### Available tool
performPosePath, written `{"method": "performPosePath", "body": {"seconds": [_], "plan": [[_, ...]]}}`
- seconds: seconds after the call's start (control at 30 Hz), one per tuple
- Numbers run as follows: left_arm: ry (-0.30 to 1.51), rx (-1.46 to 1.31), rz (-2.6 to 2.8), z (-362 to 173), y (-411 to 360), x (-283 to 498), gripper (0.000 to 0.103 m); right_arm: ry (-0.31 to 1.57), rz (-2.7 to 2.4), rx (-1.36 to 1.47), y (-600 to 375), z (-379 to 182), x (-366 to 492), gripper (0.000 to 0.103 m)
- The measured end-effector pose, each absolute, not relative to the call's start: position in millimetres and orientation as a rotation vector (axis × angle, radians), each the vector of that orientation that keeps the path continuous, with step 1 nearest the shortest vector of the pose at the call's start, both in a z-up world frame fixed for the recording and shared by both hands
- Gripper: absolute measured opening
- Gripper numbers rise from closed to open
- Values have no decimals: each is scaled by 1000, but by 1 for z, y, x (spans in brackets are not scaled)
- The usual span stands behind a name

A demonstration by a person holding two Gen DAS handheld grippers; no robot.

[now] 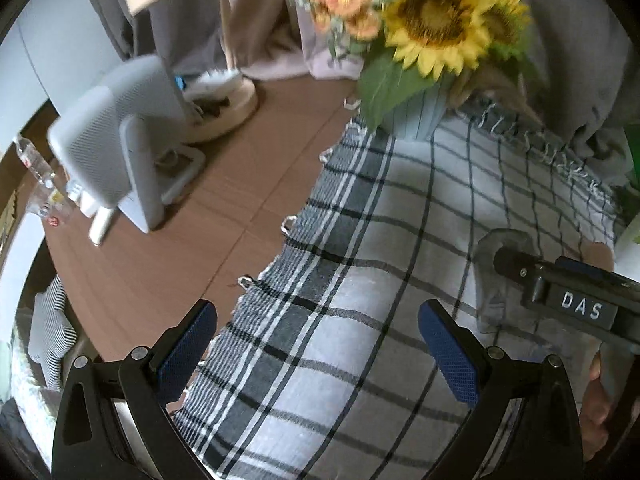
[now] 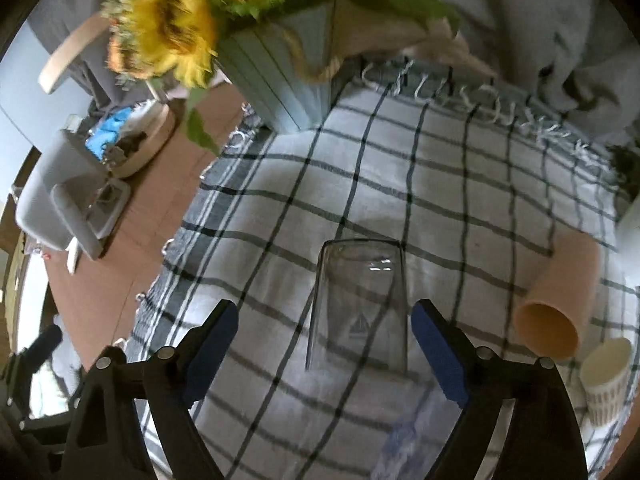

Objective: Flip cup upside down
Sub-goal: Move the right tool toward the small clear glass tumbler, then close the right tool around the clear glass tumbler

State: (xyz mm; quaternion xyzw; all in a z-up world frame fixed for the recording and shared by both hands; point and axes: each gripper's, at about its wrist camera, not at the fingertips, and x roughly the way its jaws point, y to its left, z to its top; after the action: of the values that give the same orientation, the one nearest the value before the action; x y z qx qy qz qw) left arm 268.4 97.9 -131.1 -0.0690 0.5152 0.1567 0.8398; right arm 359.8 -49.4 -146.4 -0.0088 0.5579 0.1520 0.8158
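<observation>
1. Between our right gripper's [image 2: 322, 344] blue pads stands the glass [image 2: 358, 304], on the checked cloth [image 2: 460, 184], and we see its flat closed end on top and its wider end down on the fabric.
2. We've got the right jaws spread wide, with a gap between each pad and the glass wall, so nothing is gripped.
3. From our left wrist view the same glass [image 1: 494, 280] shows at the far right, partly hidden behind the right gripper's black body marked "DAS".
4. Our left gripper [image 1: 318, 348] hangs over the cloth's [image 1: 360, 280] fringed edge, jaws wide apart and holding nothing.
5. Off to the right of the glass we spot a peach cup [image 2: 560, 304] lying on its side, mouth toward us.
6. Just beside it, nearer us, stands a white cup [image 2: 606, 380] with a patterned lower band, upright.
7. At the far end of the cloth we've got a pale blue ribbed pot [image 2: 280, 76] holding sunflowers [image 2: 168, 32], blurred in both views.
8. Left of the cloth runs bare brown table [image 1: 240, 184], and on it we see a grey stand-mounted device [image 1: 108, 144] and a round wooden tray [image 1: 228, 108] with small items we can't identify.
9. Grey fabric [image 2: 560, 40] bunches behind the cloth's far fringe.
</observation>
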Motion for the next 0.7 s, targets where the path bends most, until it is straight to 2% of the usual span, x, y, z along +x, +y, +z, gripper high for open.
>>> {"method": "performPosePath", "body": {"seconds": [0.37,0.6,0.7], "plan": [[1176,-169,364,-163,109,301,103,1331,272,10,-50,-196,406,86],[1200,-160,366,-173,109,312,103,1392,251,-10,-47,-213,413,78],[1208,-162,365,-176,110,315,103,1429,248,-1,-47,-222,412,78]]}}
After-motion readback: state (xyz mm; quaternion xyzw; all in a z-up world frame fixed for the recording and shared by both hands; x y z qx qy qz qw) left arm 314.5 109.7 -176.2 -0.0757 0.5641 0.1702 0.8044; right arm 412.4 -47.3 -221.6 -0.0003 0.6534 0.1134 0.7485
